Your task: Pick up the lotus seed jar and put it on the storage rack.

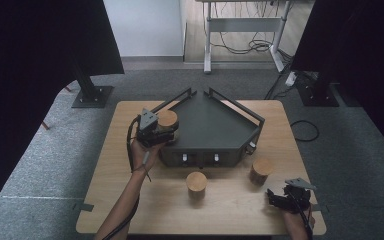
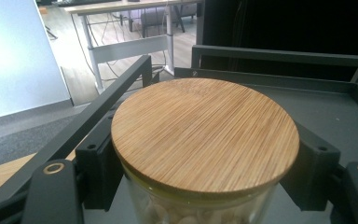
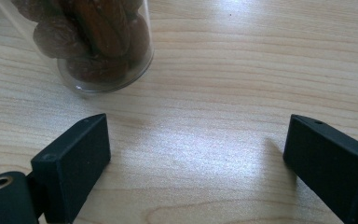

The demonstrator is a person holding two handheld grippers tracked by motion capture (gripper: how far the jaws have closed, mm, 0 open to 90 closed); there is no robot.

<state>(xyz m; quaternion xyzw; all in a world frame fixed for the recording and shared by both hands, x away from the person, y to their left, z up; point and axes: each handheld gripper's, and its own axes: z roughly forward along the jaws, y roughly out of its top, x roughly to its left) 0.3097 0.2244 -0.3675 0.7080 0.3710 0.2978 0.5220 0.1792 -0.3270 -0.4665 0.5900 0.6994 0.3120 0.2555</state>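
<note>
Bamboo-lidded jar point(image 2: 205, 135), pinched by left gripper point(image 1: 156, 131), hangs over rack's rail point(image 2: 98, 112); right gripper point(image 3: 196, 154) spread.

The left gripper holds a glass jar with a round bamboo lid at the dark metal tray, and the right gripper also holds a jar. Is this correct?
Not quite. The right gripper holds nothing: the right gripper view shows its jaws open over bare wooden table, with the glass jar of brown dried fruit standing apart. The left gripper does hold the bamboo-lidded glass jar at the dark metal tray.

Grey carpet point(image 1: 45, 160), white wall point(image 1: 142, 27), desk frame point(image 1: 242, 30) w/ cables behind.
</note>
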